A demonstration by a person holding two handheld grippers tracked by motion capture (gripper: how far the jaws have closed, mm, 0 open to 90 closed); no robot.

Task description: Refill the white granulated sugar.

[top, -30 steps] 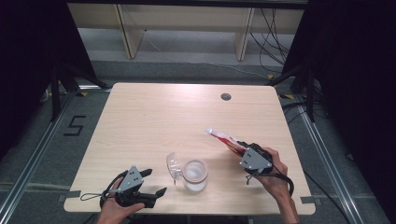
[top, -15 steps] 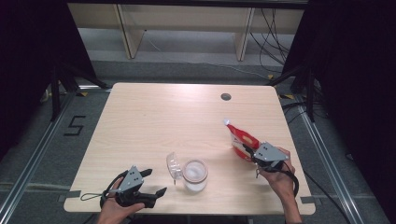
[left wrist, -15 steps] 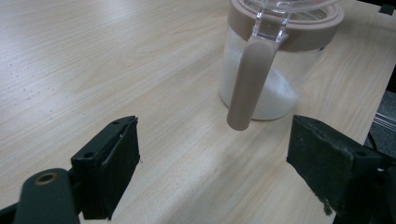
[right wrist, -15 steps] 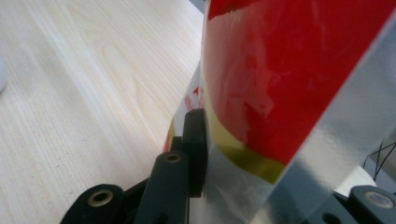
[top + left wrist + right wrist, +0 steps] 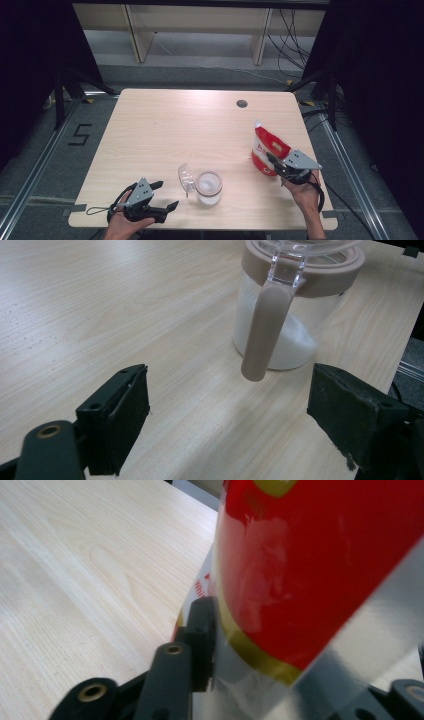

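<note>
High view: wood table (image 5: 165, 125), grey floor; left jaws released, right jaws just loosening round pouch (image 5: 267, 147)

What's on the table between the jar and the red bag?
Nothing. In the high view, only bare table lies between the jar and the red bag.

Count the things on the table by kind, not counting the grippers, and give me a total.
Jar with white powder: 1
Red pouch: 1
Total: 2
</note>
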